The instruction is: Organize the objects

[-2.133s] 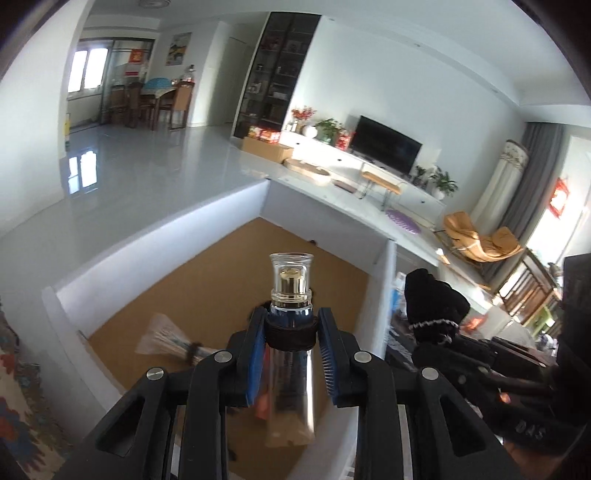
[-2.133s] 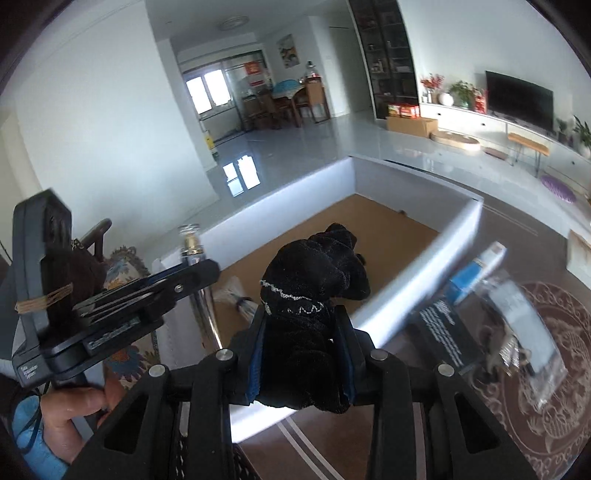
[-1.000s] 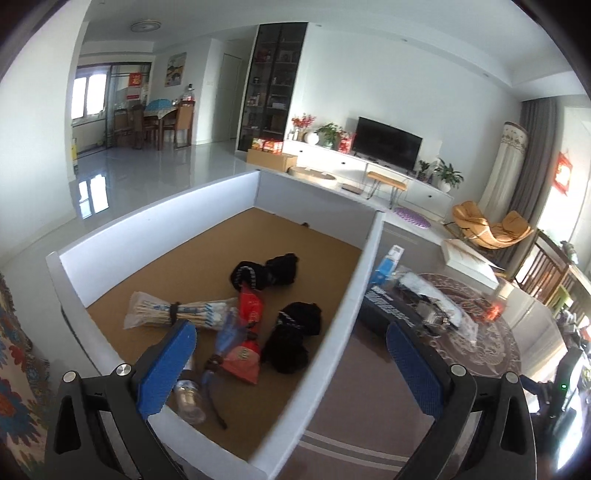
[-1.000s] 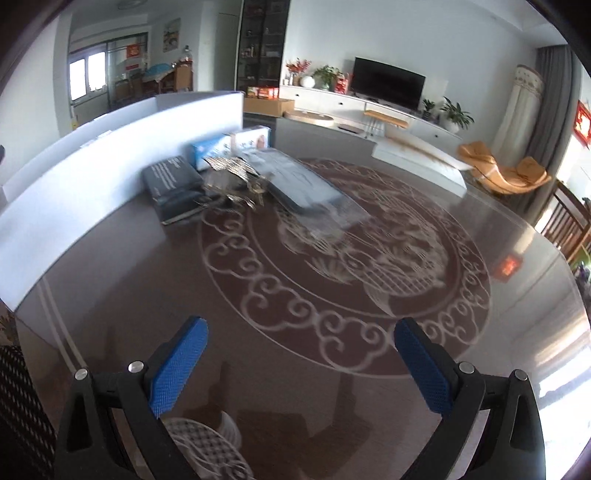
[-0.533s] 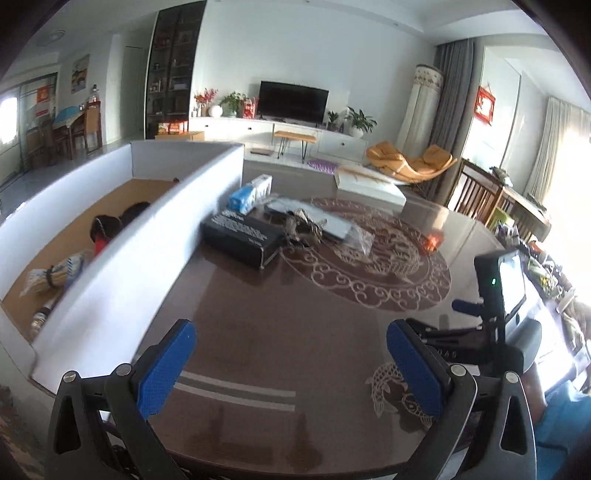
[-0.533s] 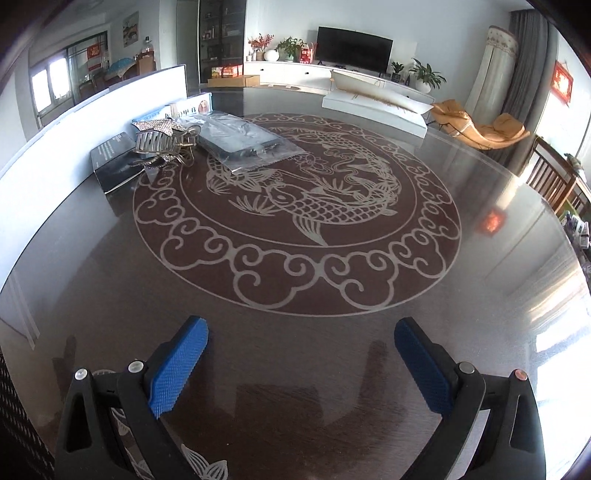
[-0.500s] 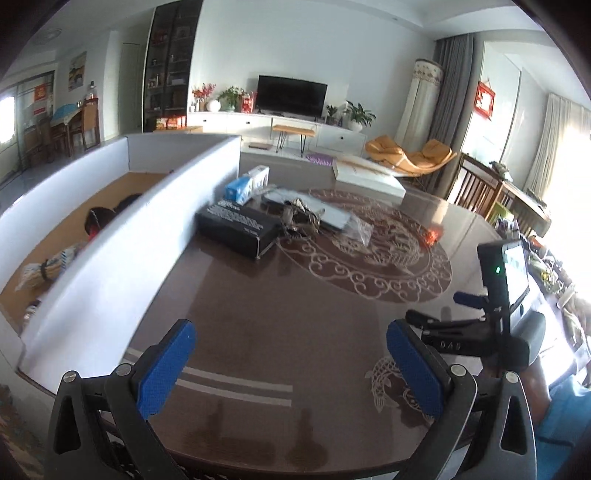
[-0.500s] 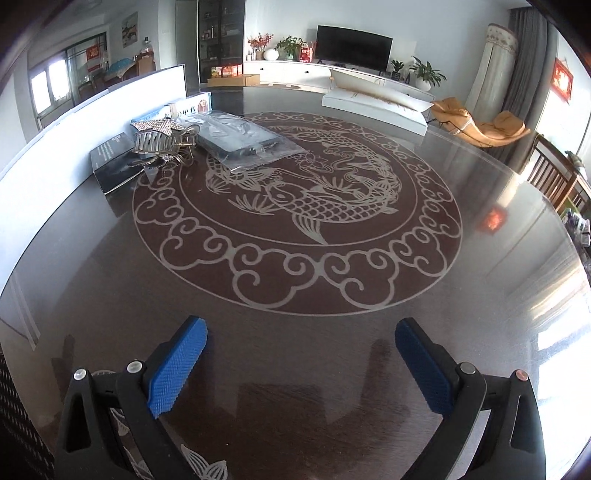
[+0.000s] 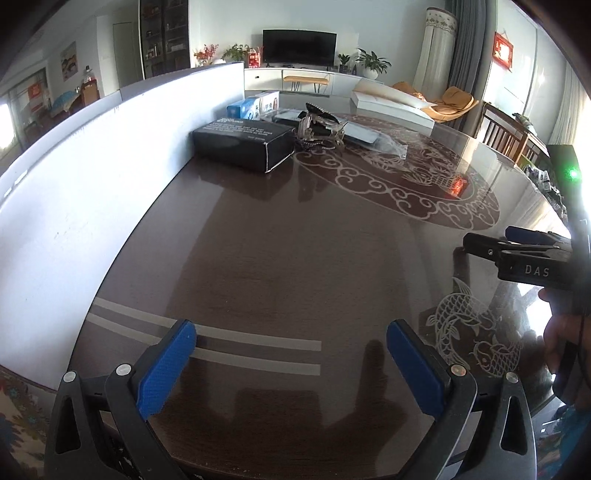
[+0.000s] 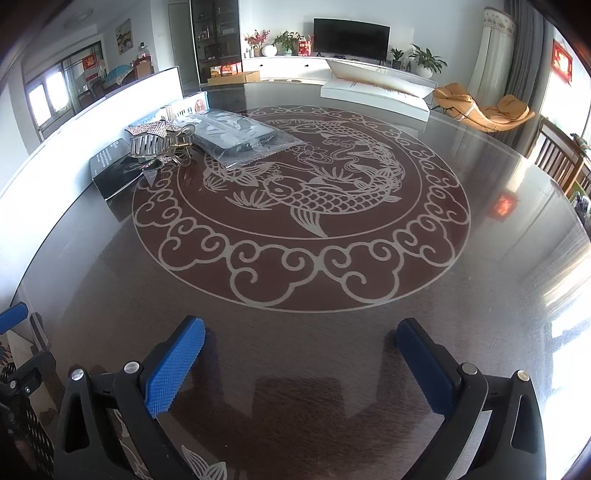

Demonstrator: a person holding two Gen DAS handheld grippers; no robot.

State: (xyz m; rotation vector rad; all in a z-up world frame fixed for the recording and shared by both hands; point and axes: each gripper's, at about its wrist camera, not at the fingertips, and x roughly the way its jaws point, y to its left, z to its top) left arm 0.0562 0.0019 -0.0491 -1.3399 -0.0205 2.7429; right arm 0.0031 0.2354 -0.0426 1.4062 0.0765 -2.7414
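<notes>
Item: both tongs empty, reaching for the next pick.

We are holding the left gripper (image 9: 291, 356) and right gripper (image 10: 301, 356) spread wide over the bare table (image 10: 332, 332), gripping nothing. Remaining things are lying well ahead beside the white box wall (image 9: 92, 155): black box (image 9: 243, 142), hair clip (image 10: 160, 142), bagged item (image 10: 240, 138), blue carton (image 9: 245, 107). We are judging the hair clip best pinched across its body, and the black box across its narrow side.

A bright living room lies ahead: a black flat television (image 10: 351, 36) on a long white low cabinet (image 10: 332, 68) against a white wall (image 10: 436, 26). Ahead-right stand an orange lounge chair (image 10: 484, 107) and grey curtains (image 10: 517, 62); ahead-left, a dark glass-fronted shelf unit (image 10: 216, 40).
</notes>
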